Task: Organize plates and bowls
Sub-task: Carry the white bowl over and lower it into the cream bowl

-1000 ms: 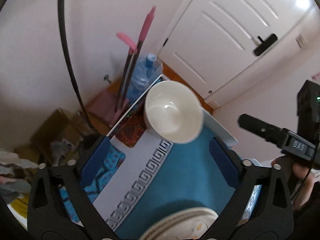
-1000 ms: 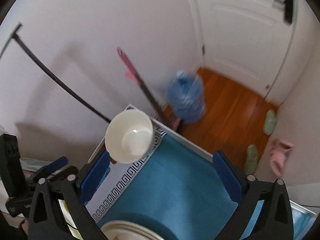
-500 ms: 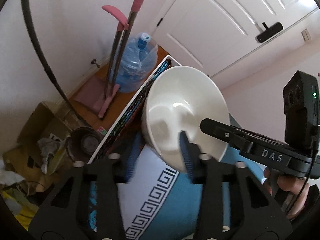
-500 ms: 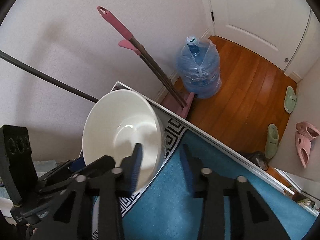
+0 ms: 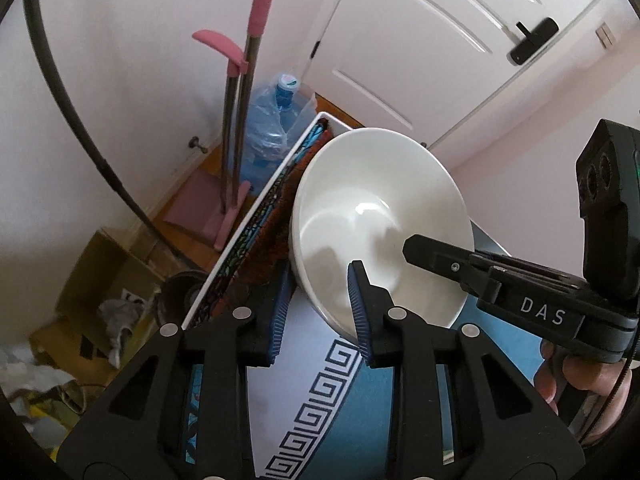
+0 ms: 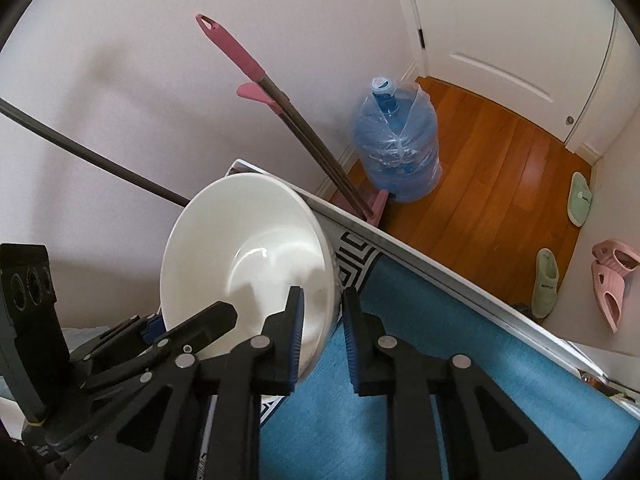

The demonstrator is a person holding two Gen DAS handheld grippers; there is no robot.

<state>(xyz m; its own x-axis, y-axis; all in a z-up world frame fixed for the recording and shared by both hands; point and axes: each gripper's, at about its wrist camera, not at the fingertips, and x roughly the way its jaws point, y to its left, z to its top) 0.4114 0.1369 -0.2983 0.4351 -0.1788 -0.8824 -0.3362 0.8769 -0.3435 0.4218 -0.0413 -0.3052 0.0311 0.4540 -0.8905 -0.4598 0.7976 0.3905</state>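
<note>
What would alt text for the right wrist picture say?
A white bowl has its rim between the right gripper's blue-padded fingers, above a blue mat. Behind stand a pink-handled mop, a water jug and slippers.

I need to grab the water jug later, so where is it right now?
The blue water jug stands on the wooden floor beyond the table's far edge, beside the pink-handled mop, near the white door.

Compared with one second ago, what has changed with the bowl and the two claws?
Both claws moved in from wide open and closed on the rim of the white ceramic bowl: left claw, right claw, one pad inside, one outside. The bowl stayed on the blue patterned mat.
</note>
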